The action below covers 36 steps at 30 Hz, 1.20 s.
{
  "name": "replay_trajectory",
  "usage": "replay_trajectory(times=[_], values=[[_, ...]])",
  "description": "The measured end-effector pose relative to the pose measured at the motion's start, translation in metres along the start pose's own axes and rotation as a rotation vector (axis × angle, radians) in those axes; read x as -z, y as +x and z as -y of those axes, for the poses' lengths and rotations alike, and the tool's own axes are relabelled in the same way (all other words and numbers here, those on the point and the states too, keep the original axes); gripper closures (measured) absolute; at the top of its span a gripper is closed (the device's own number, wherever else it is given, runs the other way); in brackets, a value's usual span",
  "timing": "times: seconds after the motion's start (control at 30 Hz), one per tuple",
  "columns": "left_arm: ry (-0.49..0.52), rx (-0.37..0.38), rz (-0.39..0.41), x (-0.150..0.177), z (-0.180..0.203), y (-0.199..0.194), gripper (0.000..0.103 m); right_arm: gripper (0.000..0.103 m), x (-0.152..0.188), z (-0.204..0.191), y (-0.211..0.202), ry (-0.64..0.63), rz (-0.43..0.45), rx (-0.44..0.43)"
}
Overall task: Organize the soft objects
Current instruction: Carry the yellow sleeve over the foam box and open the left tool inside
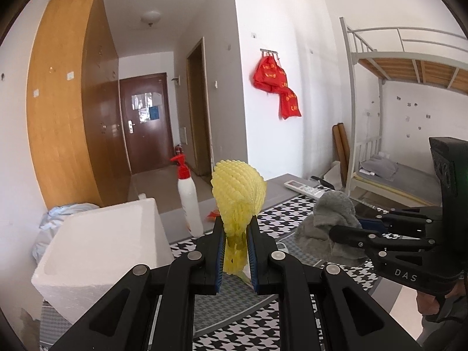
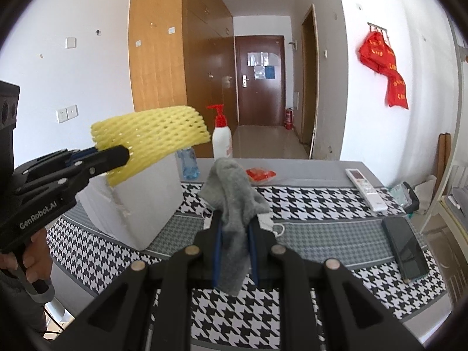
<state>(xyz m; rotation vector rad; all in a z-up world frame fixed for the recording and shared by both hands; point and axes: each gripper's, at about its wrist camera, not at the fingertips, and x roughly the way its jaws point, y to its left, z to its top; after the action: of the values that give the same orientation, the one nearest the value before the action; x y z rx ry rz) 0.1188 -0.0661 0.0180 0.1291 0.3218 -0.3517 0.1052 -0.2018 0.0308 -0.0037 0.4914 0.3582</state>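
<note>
My left gripper [image 1: 235,223] is shut on a yellow foam fruit net [image 1: 238,196] and holds it up above the table; from the right wrist view the net [image 2: 152,134] hangs over the near top edge of a white foam box [image 2: 143,199]. My right gripper [image 2: 235,218] is shut on a grey cloth [image 2: 232,201], held above the houndstooth tablecloth [image 2: 307,201]. In the left wrist view the cloth [image 1: 330,219] is to the right of the net, and the foam box [image 1: 99,251] is to the left.
A white spray bottle with a red top [image 2: 221,134], a water bottle [image 2: 187,162] and a red packet [image 2: 260,174] stand at the table's far edge. A white remote [image 2: 365,188] and a dark phone [image 2: 405,248] lie at the right. A face mask [image 2: 273,225] lies behind the cloth.
</note>
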Motion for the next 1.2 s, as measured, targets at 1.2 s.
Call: replay_trajectory(times=[1.2], values=[[-0.106,-0.285,0.023,-0.017,-0.068,-0.032,0.088,0.083,-0.042,-0.062,0.025,-0.087,0.052,-0.240]])
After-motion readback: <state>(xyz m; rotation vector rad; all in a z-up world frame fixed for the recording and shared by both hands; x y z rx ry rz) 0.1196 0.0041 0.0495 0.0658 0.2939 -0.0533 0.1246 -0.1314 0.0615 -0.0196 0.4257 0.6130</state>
